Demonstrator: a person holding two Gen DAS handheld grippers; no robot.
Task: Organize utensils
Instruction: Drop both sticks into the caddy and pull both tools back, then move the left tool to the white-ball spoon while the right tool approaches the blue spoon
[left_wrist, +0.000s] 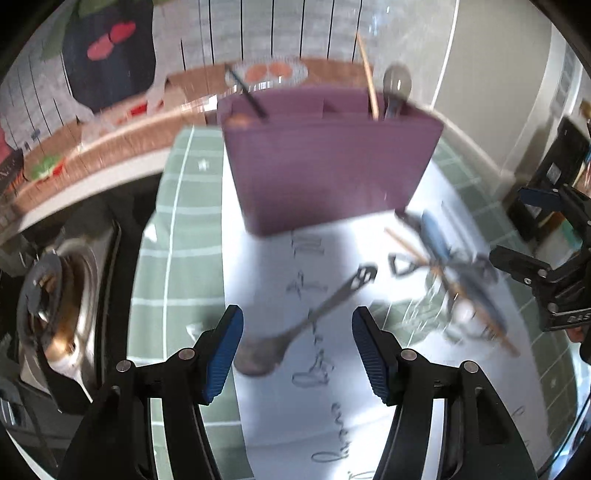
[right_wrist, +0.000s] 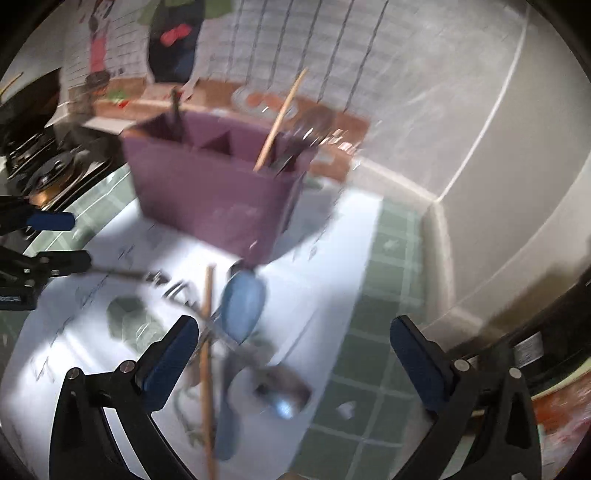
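A purple caddy (left_wrist: 325, 166) (right_wrist: 210, 192) stands upright on a white sheet. In it are a black utensil (left_wrist: 245, 90), a wooden chopstick (left_wrist: 367, 74) and a metal spoon (left_wrist: 397, 79). My left gripper (left_wrist: 297, 317) (right_wrist: 70, 240) is open, and a metal spoon (left_wrist: 306, 325) lies flat on the sheet between its fingers, untouched. To the right is a blurred pile with a blue spoon (right_wrist: 242, 306) (left_wrist: 434, 232), a wooden chopstick (right_wrist: 207, 354) and another metal spoon (right_wrist: 284, 391). My right gripper (right_wrist: 294, 326) (left_wrist: 524, 229) hangs wide open over that pile, holding nothing.
The white sheet (left_wrist: 295, 406) with handwriting lies on a green checked cloth (left_wrist: 177, 236). A stove burner (left_wrist: 48, 295) (right_wrist: 51, 173) sits off the cloth's left edge. A pale wall (right_wrist: 480, 147) rises at the right, and a tiled backsplash runs behind the caddy.
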